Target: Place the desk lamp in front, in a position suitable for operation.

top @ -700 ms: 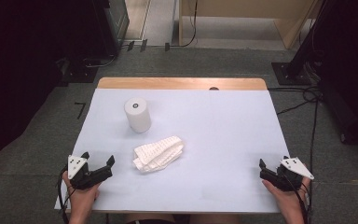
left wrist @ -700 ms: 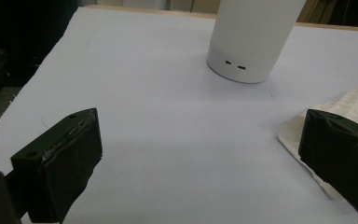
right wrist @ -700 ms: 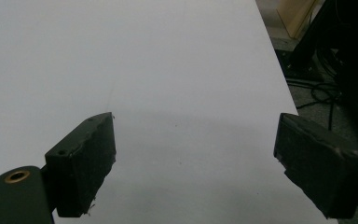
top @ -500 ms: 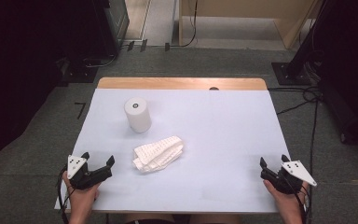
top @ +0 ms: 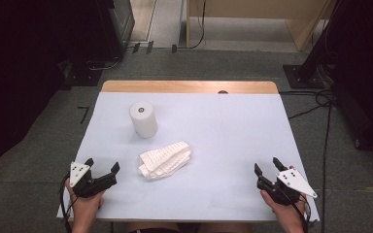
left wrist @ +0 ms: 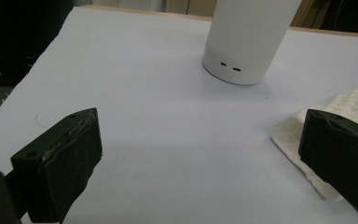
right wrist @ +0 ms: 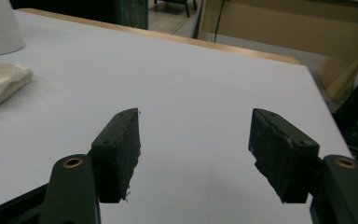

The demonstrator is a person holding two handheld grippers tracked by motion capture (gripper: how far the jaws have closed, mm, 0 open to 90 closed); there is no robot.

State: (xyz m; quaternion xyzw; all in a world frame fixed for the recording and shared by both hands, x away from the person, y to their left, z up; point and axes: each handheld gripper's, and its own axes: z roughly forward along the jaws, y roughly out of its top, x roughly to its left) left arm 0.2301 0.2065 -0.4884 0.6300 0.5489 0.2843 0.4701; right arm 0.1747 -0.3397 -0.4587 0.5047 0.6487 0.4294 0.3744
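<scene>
Nothing much has moved: I keep my left gripper (top: 102, 175) at 7 o'clock and right gripper (top: 268, 170) at 5 o'clock, jaws wide and empty, ready for the folded towel (top: 165, 159) lying mid-table, below the white cylinder (top: 143, 119).

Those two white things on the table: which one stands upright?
The white cylinder, farther from the person, stands upright on its flat base. The folded white cloth lies flat and rumpled, nearer the left claw.
</scene>
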